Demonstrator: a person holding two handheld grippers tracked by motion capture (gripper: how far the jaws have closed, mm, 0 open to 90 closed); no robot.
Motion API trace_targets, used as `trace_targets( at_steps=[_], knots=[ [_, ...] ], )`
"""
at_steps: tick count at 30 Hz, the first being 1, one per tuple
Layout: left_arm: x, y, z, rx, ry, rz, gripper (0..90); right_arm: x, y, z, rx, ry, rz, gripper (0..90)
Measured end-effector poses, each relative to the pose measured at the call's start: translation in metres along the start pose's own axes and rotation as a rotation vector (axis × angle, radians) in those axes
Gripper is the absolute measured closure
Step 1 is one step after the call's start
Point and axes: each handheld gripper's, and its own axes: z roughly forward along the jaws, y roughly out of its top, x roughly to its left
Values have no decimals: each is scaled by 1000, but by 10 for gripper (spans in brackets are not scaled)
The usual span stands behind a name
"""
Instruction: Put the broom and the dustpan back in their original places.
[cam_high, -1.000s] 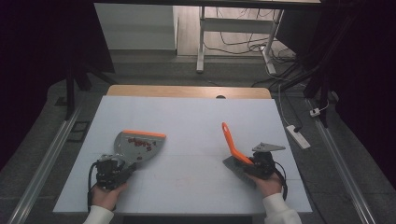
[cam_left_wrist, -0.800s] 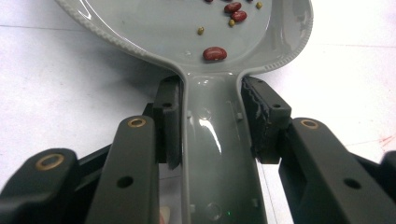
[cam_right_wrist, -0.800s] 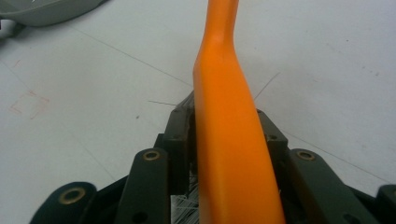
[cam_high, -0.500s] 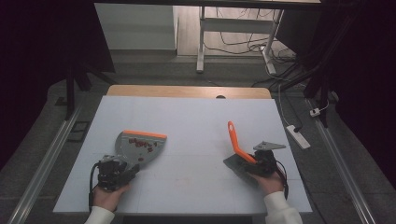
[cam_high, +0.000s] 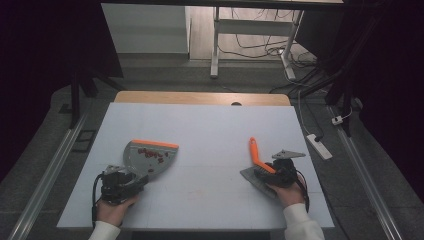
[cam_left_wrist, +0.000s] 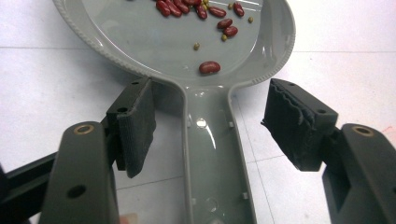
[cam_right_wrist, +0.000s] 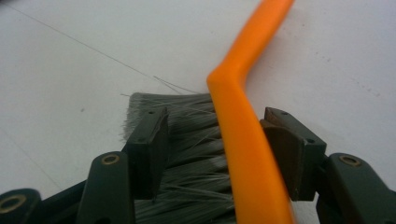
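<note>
Looking at the high view, I had the left gripper (cam_high: 119, 186) at the lower left of the frame, sitting on the white table (cam_high: 210, 130) right behind the grey dustpan (cam_high: 148, 159). In the left gripper view its jaws stood spread wide, one either side of the dustpan handle (cam_left_wrist: 215, 154), neither pad touching it. Red beans (cam_left_wrist: 196, 9) lay scattered in the pan near the top of that frame, one bean (cam_left_wrist: 209, 67) alone closer to the handle (plus a few small yellowish bits I couldn't identify). The pan's orange lip (cam_high: 155, 144) pointed to the far side of the table.

The right gripper (cam_high: 275, 172) was at lower right in the high view, held in my right hand (cam_high: 286, 192). It had the brush (cam_right_wrist: 233, 140) between its jaws: right pad against the orange handle, left pad in the grey bristles (cam_right_wrist: 187, 140). Jaws looked closed onto it, though I couldn't tell how firmly. Orange brush handle (cam_high: 255, 152) angled up and away toward the top of the frame. Bristles lay against the table.

Dustpan and brush were well apart, left and right of centre.
</note>
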Motion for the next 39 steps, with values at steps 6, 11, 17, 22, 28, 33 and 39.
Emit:
trace_targets(
  at_steps=[6, 11, 17, 22, 28, 33, 39],
  knots=[
    [-2, 1, -2, -12, -20, 22, 340, -1, 1, -1, 4, -38, -22, 424],
    [-3, 1, -5, -21, -15, 46, 341, -1, 1, -4, -9, -44, -25, 432],
    [-6, 3, -12, -41, -70, 111, 372, 5, 2, -10, -24, -43, -76, 437],
    [-10, 2, -11, -37, -102, 161, 381, 9, 3, -14, -43, -25, -118, 440],
    [-14, 3, -7, -26, -186, 217, 383, 16, 4, -16, -49, 35, -169, 445],
    [-18, 4, -4, -19, -242, 276, 384, 22, 4, -17, -54, 63, -201, 446],
    [-21, 3, 1, 11, -286, 333, 386, 30, 3, -17, -52, 112, -255, 446]
  ],
)
